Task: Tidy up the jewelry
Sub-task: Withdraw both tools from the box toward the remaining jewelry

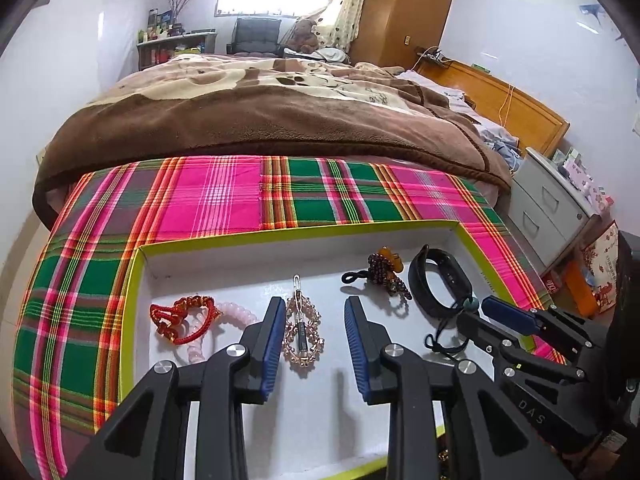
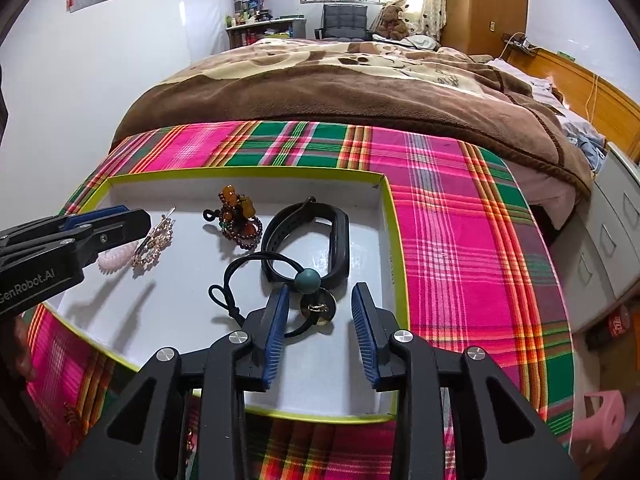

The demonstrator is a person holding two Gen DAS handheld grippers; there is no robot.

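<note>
A white tray with a yellow-green rim (image 1: 300, 232) lies on a plaid cloth and holds several pieces. My left gripper (image 1: 314, 308) is open just above the tray floor, and a beaded hair clip (image 1: 302, 330) lies flat between its fingers, untouched. Left of it lie a red braided bracelet (image 1: 180, 316) and a pink coil tie (image 1: 236, 314). My right gripper (image 2: 322, 292) is open over a black cord with a green bead (image 2: 307, 280) and a gold disc (image 2: 319, 309), its pads clear of both. A black wristband (image 2: 308, 240) and an amber bead cluster (image 2: 238, 214) lie further back.
The plaid cloth (image 2: 460, 240) covers the foot of a bed with a brown blanket (image 1: 260, 120). A grey drawer cabinet (image 1: 548, 208) stands at the right. A small orange piece (image 2: 72, 412) lies on the cloth outside the tray's near-left edge.
</note>
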